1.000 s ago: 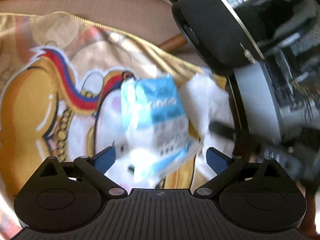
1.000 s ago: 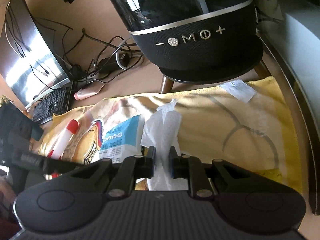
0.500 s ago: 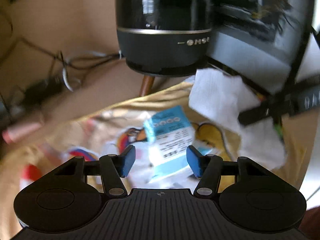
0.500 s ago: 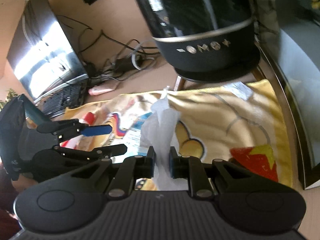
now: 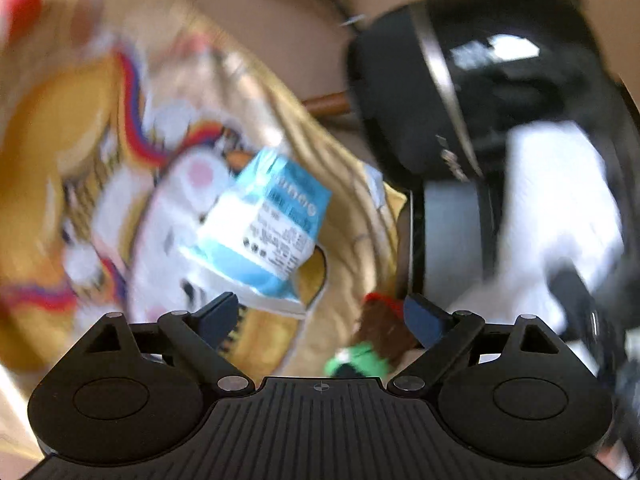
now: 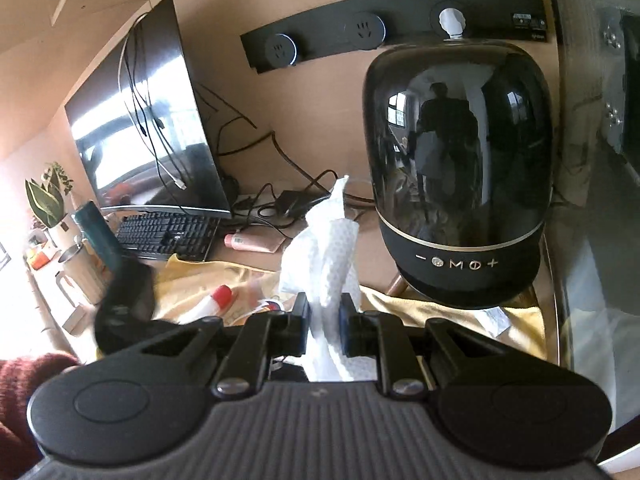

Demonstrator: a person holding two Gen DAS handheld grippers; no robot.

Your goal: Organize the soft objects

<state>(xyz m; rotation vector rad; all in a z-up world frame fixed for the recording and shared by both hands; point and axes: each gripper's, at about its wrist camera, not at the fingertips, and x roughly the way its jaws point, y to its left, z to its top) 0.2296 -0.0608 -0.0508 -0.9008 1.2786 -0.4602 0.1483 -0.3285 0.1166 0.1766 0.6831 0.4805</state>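
A blue-and-white tissue pack (image 5: 264,228) lies on a yellow cartoon-print towel (image 5: 92,128), just ahead of my left gripper (image 5: 320,318), which is open with nothing between its fingers. The left wrist view is motion-blurred. My right gripper (image 6: 323,326) is shut on a white paper tissue (image 6: 328,248) that stands up between its fingers, lifted above the towel (image 6: 440,312). The same tissue shows as a white blur (image 5: 560,208) at the right of the left wrist view.
A large black speaker (image 6: 460,176) on wooden legs stands at the towel's far edge. A monitor (image 6: 148,120), keyboard (image 6: 168,236), cables and a pink tube (image 6: 248,242) lie behind. A red-capped white bottle (image 6: 212,300) rests on the towel at left. A red sleeve (image 6: 24,376) is at lower left.
My right gripper has risen and tilted up with the tissue, away from the towel. My left gripper has swung back over the pack and opened wider.
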